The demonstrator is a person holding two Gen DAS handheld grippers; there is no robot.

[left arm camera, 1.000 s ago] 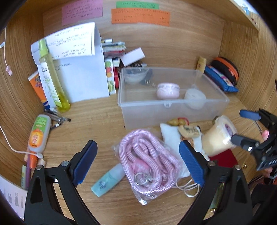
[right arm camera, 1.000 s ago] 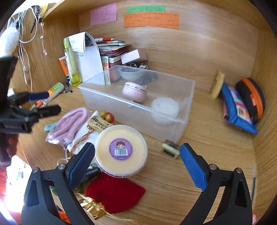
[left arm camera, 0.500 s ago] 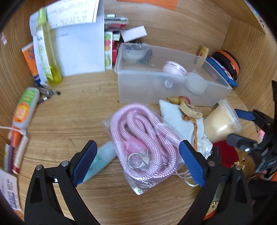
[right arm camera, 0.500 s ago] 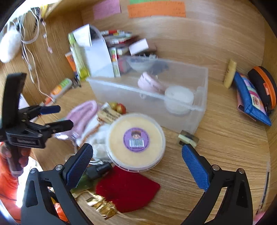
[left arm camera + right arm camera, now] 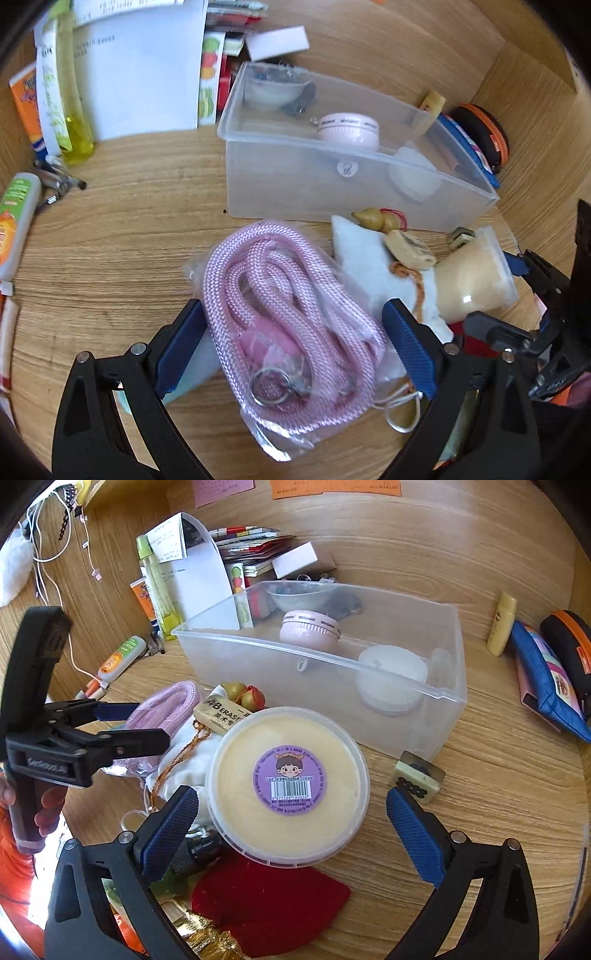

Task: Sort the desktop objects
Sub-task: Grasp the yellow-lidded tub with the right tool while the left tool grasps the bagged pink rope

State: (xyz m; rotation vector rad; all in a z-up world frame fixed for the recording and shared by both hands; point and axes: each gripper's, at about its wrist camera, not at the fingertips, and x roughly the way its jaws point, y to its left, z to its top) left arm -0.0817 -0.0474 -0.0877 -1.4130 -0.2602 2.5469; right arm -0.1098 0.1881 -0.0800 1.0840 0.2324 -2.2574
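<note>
You had bright daylight from the left, soft shadows, glare on the clear box (image 5: 369, 686) rim, slight motion blur in the left view, strong fisheye bending, dark corners.

A home desk nook, wood-grain desktop (image 5: 480, 775) boxed in by wooden walls. Sticky notes (image 5: 334, 486) up on the back panel, stacked booklets (image 5: 251, 539), a pencil case (image 5: 546, 679), lotion tubes (image 5: 120, 659), charger cables (image 5: 44, 565) dangling: a personal study corner.
</note>
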